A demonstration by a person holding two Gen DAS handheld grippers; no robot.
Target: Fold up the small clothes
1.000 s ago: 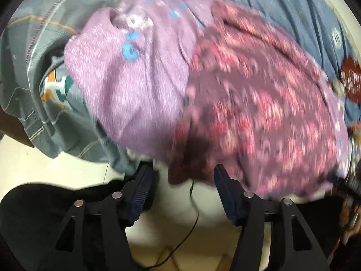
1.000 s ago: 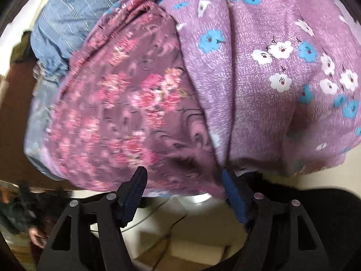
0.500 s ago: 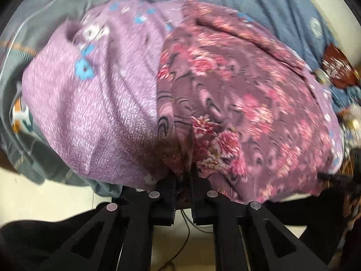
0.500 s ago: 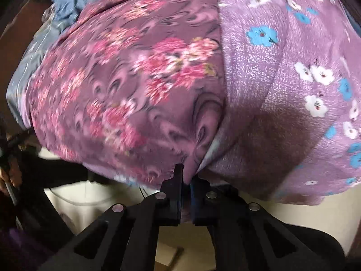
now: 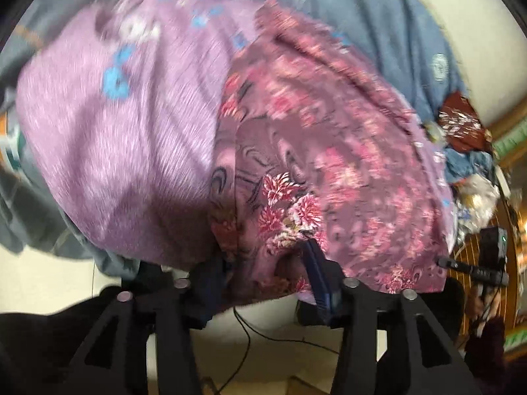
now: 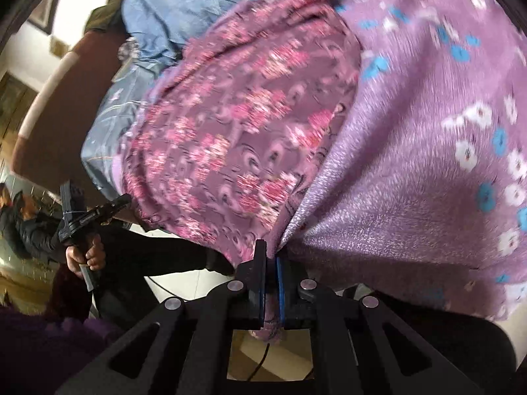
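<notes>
A purple garment with red-pink flowers (image 5: 329,151) lies on a lilac cloth with blue and white flowers (image 5: 125,125). In the left wrist view my left gripper (image 5: 263,263) stands open, its jaws apart around the garment's near hem. In the right wrist view my right gripper (image 6: 270,260) is shut on the near edge where the flowered garment (image 6: 237,138) meets the lilac cloth (image 6: 411,171). The left gripper also shows at the left of the right wrist view (image 6: 95,212), in a hand.
Blue-grey bedding (image 5: 378,26) lies behind and under the clothes. A dark red cloth (image 5: 461,125) and more crumpled items sit at far right. A brown headboard (image 6: 66,105) stands at left. Pale floor and a black cable (image 5: 250,332) lie below.
My left gripper, shut on the flowered garment's hem half a second ago, has opened. My right gripper closed on the cloth edge and has stayed shut. Both views have shifted and blurred.
</notes>
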